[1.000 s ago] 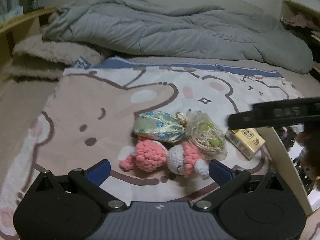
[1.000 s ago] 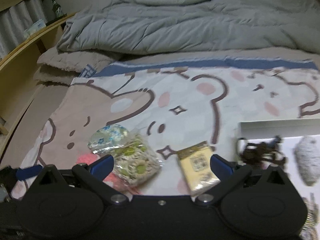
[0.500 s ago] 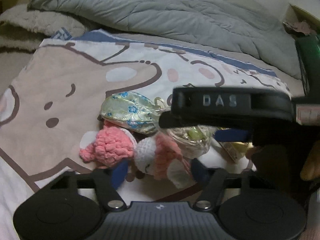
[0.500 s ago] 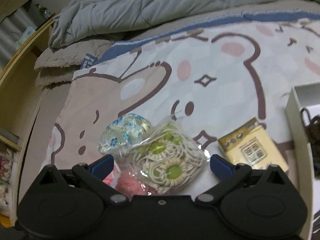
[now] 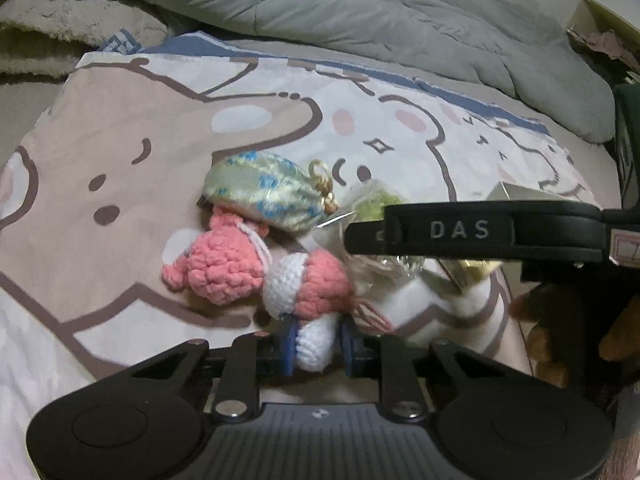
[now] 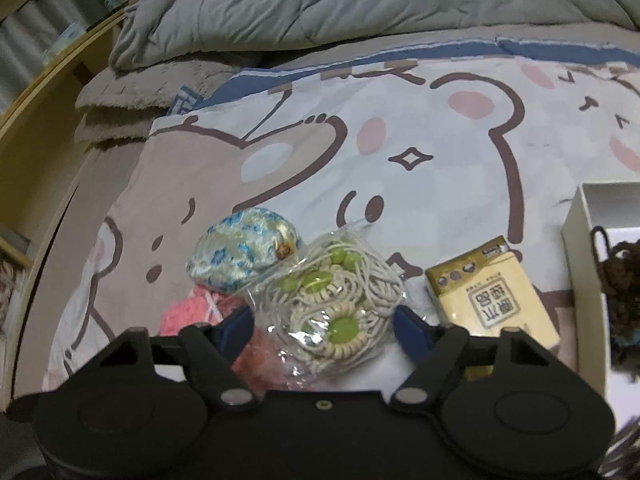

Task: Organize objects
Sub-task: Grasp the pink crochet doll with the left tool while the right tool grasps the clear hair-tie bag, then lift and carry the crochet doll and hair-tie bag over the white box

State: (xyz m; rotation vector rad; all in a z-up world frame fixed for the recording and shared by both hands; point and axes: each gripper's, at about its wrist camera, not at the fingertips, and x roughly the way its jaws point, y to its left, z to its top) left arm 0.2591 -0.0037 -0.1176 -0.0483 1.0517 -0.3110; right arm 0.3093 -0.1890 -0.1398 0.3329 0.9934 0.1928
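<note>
A pink and white crochet doll [image 5: 256, 276] lies on the bear-print bedsheet. My left gripper [image 5: 318, 344] is shut on the doll's white end. A blue-flowered silk pouch [image 5: 264, 192] lies just behind it, also in the right wrist view [image 6: 240, 252]. A clear bag of cream cord and green beads [image 6: 336, 300] lies between the blue pads of my right gripper [image 6: 324, 326], whose jaws stand part-closed around it; contact is unclear. A yellow tissue pack [image 6: 492, 292] lies to the right. The right gripper's black body [image 5: 472, 232] hides the bag in the left wrist view.
A white open box [image 6: 580, 248] holding a dark brown yarn item [image 6: 620, 280] stands at the right. A rumpled grey duvet [image 6: 360, 4] covers the back of the bed. A wooden shelf [image 6: 44, 80] runs along the left.
My left gripper moved forward and closed on the doll's white end. My right gripper moved left and down over the bead bag and its jaws narrowed around it.
</note>
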